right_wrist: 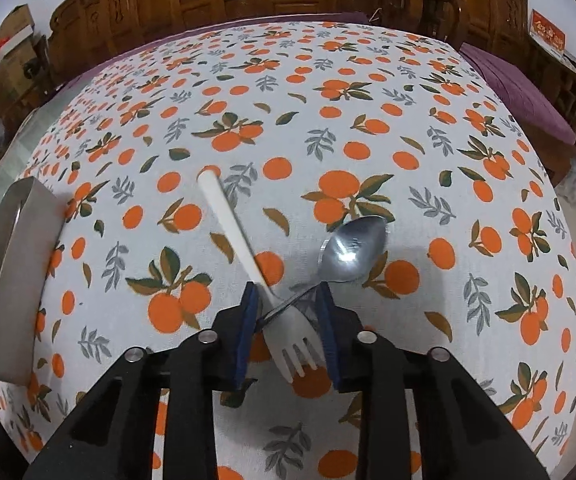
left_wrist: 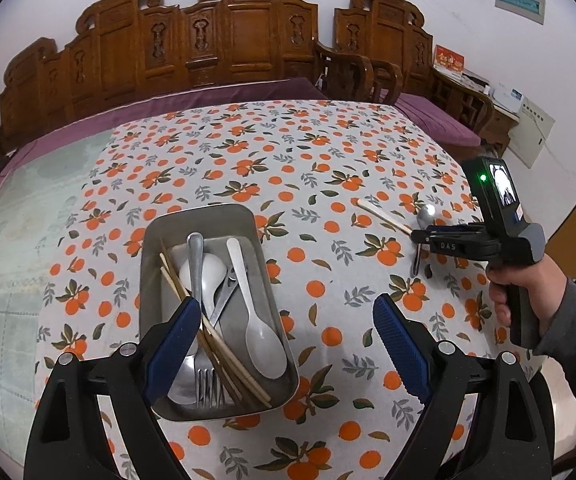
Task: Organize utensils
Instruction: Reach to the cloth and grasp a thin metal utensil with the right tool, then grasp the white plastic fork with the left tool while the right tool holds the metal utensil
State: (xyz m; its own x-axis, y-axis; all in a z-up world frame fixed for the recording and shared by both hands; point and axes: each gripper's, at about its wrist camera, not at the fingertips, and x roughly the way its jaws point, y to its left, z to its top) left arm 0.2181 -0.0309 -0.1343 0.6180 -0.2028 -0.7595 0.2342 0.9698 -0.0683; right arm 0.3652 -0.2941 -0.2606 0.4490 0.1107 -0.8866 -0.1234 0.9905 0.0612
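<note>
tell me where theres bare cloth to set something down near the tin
Free: the tablecloth between the metal tin and the far sofa, and the strip between the tin and the right gripper. Crowded: inside the tin, full of spoons, chopsticks and a fork, and at the right gripper, where a white plastic fork crosses a metal spoon.

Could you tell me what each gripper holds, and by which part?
Left gripper: nothing. Right gripper: fingers bracket the white fork neck and metal spoon handle; firm grip cannot be told.

Left gripper point(left_wrist: 286, 354) gapes wide; right gripper point(right_wrist: 288, 332) narrowed, angled down
</note>
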